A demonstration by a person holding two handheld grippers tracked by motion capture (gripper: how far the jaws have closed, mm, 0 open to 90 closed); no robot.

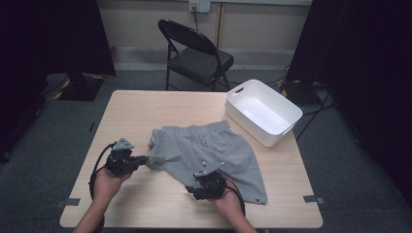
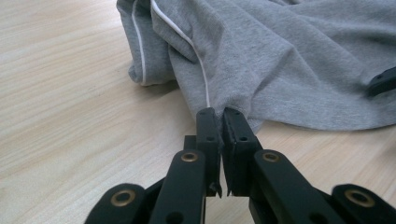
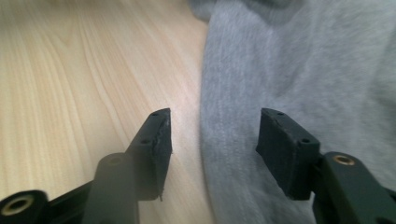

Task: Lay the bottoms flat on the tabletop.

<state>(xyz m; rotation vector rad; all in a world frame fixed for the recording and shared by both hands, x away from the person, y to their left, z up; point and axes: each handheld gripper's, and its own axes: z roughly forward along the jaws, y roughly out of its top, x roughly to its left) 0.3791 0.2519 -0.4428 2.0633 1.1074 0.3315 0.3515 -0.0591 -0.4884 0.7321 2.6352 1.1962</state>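
While the right gripper [image 3: 212,135] straddles the near edge of the grey shorts [image 1: 209,153] with jaws half open and nothing pinched, a closing bite could catch one layer or miss. Farther off, the left gripper [image 2: 219,114] is clamped on a corner; tugging may drag the shorts across the worktop [image 1: 145,107], short of the white bin [image 1: 262,112].
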